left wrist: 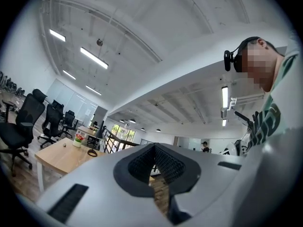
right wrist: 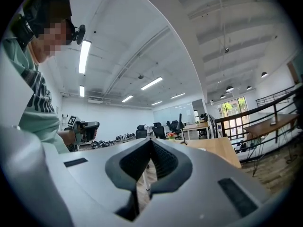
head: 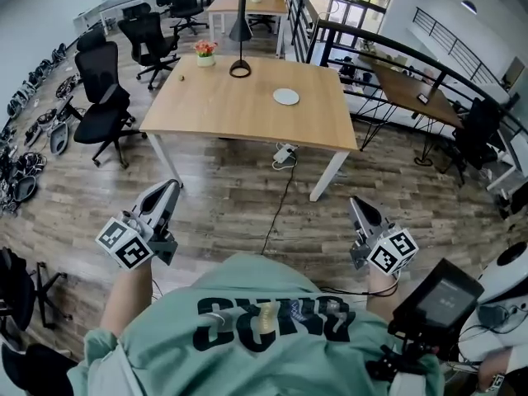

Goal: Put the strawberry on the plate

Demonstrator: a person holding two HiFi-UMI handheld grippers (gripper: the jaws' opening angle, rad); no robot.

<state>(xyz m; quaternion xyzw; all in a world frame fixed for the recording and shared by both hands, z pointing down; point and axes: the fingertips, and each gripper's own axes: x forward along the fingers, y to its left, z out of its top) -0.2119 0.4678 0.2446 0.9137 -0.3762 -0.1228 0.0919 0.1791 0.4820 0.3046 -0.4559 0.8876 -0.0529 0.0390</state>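
A small white plate lies on the wooden table, right of its middle. Near the table's far left lies a tiny dark object, too small to identify; it also shows in the left gripper view as a speck. Both grippers are held low near the person's body, well short of the table. My left gripper is shut and empty, its tips meeting. My right gripper is also shut with nothing in it.
A potted flower and a black lamp stand at the table's far edge. Black office chairs are on the left, a railing and another desk on the right. A cable and power strip lie under the table.
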